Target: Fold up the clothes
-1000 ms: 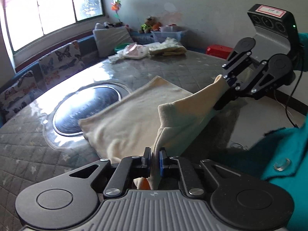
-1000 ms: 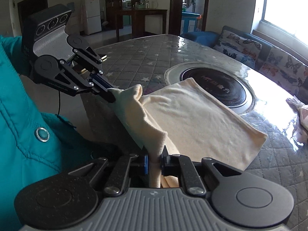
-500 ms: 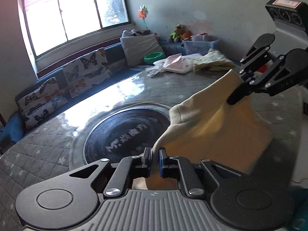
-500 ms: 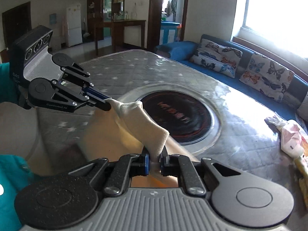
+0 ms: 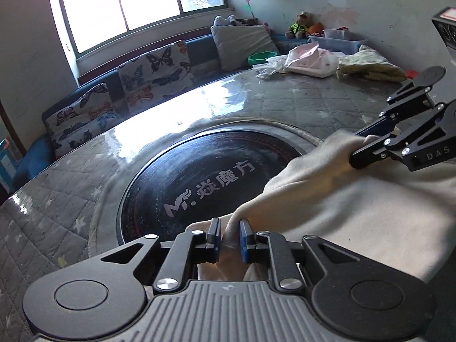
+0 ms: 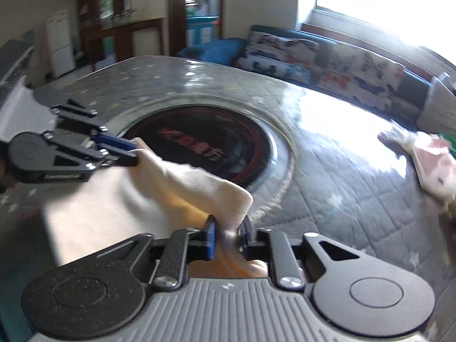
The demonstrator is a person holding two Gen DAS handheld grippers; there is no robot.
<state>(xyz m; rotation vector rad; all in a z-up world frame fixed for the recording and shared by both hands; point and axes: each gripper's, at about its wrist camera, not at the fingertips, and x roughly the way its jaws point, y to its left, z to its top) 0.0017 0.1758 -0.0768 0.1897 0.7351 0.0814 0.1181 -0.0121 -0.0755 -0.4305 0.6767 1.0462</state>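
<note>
Cream cloth point(image 5: 356, 211) lies doubled over on the table point(image 5: 327, 105).

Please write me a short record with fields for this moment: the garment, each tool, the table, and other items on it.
garment: cream cloth, folded over, near the black round plate
left tool: opening, cloth corner between pads
right tool: opening, cloth corner between pads
table: quilted grey cover
other items: pink bag, yellow folded cloth at the far edge
</note>
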